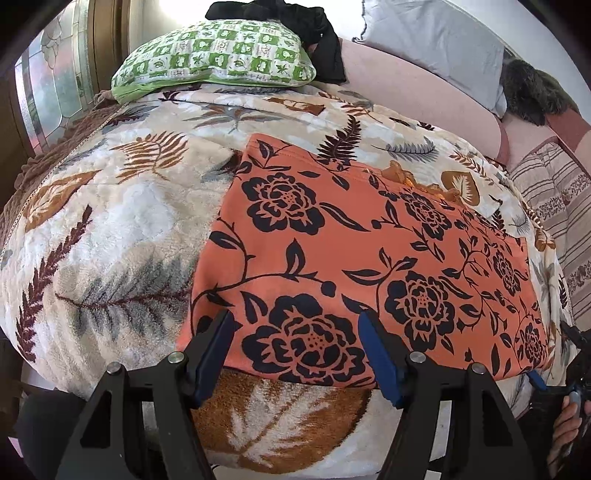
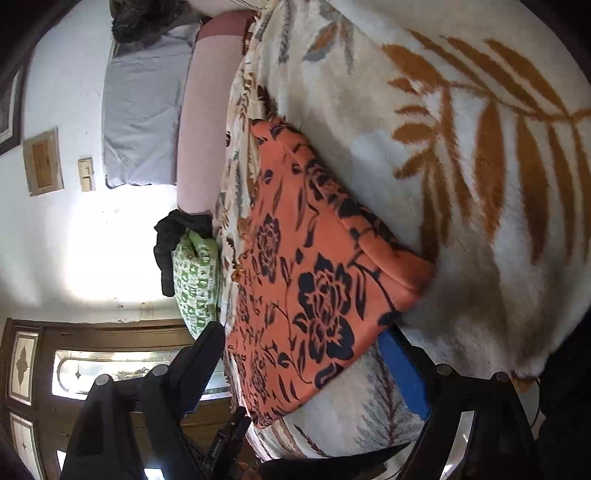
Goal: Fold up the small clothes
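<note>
A bed under a plush cream blanket with rust and grey leaf print (image 1: 122,206) fills the room. A green-and-white checked pillow (image 1: 218,55) lies near a grey pillow (image 1: 436,48). White wall (image 2: 66,240), brown wooden door with patterned glass panes (image 2: 26,365).

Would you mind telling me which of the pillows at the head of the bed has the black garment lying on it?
The green-and-white checked pillow carries the black garment on its top edge; the plain grey pillow beside it has nothing black on it.
</note>
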{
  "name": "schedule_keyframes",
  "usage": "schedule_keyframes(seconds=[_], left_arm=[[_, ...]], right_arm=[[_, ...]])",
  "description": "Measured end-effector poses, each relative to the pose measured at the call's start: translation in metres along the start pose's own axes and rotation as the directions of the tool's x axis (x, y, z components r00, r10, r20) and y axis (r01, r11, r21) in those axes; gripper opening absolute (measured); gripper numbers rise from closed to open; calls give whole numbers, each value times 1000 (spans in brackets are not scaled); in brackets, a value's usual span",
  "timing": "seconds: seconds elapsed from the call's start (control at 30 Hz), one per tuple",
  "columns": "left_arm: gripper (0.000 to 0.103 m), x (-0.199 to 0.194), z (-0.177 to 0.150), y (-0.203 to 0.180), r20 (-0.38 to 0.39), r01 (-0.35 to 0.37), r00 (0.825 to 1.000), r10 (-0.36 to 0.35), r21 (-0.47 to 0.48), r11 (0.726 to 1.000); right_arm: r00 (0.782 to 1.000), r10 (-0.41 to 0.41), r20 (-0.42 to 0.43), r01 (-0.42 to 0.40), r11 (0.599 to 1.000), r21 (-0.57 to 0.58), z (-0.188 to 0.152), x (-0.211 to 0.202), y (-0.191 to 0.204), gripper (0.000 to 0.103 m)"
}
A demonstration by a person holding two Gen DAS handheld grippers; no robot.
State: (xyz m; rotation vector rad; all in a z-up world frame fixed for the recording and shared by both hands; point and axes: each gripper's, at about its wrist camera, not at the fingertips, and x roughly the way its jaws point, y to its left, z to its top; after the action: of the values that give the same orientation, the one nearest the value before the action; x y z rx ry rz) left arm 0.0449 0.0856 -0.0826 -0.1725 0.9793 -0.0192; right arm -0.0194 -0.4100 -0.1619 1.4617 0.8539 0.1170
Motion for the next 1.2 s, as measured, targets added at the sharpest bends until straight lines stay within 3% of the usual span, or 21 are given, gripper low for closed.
schedule_keyframes(seconds=[0.1,0.27,0.4,0.5,0.63,0.73,0.77,0.87,0.97,1.03,1.1,1.13,1.17,1.2], left_arm=[[70,-2,0,0,7,-14,1000,14,10,1000],[70,0,5,-8,12,-27,1000,27,41,999],[70,9,10,-24,6,-40,999,39,87,995],[70,14,15,-39,15,-43,999,42,117,992],[73,29,20,-63,22,-28,999,24,163,986],[75,57,15,-77,-36,-83,995,93,228,970],[75,55,14,-80,-15,-95,995,102,240,966],[75,33,18,-82,33,-41,999,34,232,972],[82,33,18,-82,52,-17,999,7,202,979],[86,64,9,-88,-46,-21,998,33,250,968],[92,70,1,-97,38,-88,996,80,341,936],[92,69,2,-98,31,-89,996,83,340,936],[92,69,5,-95,14,-67,998,66,316,946],[91,67,9,-91,-7,-38,999,42,298,954]], right_arm=[[999,31,20,-33,996,81,5,4,-7,88],[996,42,79,-43,999,6,8,-2,13,88],[996,-11,90,12,1000,-2,7,8,12,84],[994,-16,104,24,997,-80,8,4,29,73],[994,-65,89,73,993,-91,11,14,28,72],[994,-64,84,69,996,-53,14,19,20,73],[995,-65,78,69,996,-53,14,18,22,74],[995,-51,89,61,991,-118,12,12,36,69],[989,-116,93,130,979,-158,13,18,41,63],[983,-156,98,169,975,-143,15,25,34,63],[980,-167,108,182,971,-157,16,29,35,63],[975,-193,109,210,961,-178,17,31,39,55],[965,-241,104,258,941,-217,17,35,47,17],[955,-279,103,296,920,-257,16,40,56,12]])
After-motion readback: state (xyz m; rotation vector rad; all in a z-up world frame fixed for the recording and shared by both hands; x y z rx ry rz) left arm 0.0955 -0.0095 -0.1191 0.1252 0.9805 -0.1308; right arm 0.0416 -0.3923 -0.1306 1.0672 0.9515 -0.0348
